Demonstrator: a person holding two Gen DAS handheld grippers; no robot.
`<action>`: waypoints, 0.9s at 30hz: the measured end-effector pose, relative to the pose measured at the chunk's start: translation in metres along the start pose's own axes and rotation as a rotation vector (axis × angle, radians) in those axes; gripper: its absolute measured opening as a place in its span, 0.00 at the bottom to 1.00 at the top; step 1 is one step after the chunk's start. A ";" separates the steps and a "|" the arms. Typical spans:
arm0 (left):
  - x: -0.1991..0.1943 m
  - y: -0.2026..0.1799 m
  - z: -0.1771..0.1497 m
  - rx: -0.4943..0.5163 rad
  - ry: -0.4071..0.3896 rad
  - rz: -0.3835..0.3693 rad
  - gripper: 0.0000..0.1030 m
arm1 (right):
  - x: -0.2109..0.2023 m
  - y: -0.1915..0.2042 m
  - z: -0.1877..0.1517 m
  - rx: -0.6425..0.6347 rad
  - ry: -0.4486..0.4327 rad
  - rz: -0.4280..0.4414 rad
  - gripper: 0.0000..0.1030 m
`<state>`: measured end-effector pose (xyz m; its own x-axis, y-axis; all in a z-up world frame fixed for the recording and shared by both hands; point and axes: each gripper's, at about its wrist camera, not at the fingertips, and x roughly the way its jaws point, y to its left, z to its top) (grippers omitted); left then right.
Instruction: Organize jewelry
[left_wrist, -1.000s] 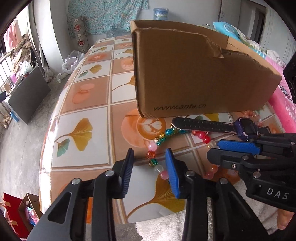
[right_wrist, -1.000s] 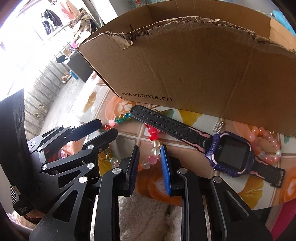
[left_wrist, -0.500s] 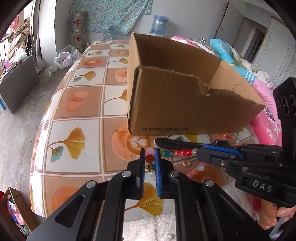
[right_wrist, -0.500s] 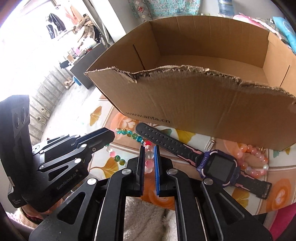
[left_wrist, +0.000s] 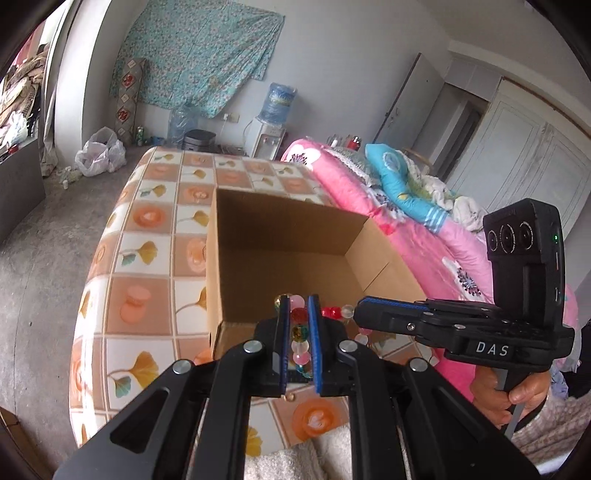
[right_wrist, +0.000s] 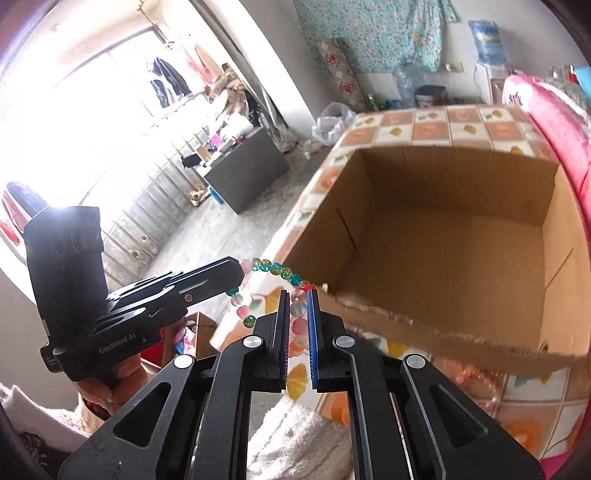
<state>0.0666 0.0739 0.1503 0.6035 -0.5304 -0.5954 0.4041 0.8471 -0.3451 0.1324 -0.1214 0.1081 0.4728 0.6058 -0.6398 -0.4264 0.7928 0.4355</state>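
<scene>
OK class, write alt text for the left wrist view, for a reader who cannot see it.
The left claw is shut on a multicoloured bead necklace, lifted at the near edge of an open cardboard box on a tiled-pattern table. The right claw grips the same strand from the right.

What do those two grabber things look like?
Both are black plastic tools with silver screws and blue pads on the fingers. The left tool has "GenRobot.AI" printed on its side. The right tool carries a white "DAS" label and a black box with three round lenses.
</scene>
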 end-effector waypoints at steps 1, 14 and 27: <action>0.006 -0.001 0.011 0.009 0.007 0.006 0.09 | -0.002 -0.005 0.010 -0.007 -0.002 -0.005 0.07; 0.187 0.025 0.082 0.033 0.354 0.148 0.09 | 0.153 -0.130 0.096 0.099 0.363 -0.153 0.07; 0.141 0.026 0.086 0.036 0.153 0.173 0.22 | 0.091 -0.103 0.117 0.017 0.172 -0.141 0.22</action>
<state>0.2216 0.0189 0.1202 0.5556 -0.3639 -0.7476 0.3294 0.9219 -0.2040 0.3097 -0.1398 0.0795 0.3879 0.4702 -0.7927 -0.3517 0.8705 0.3443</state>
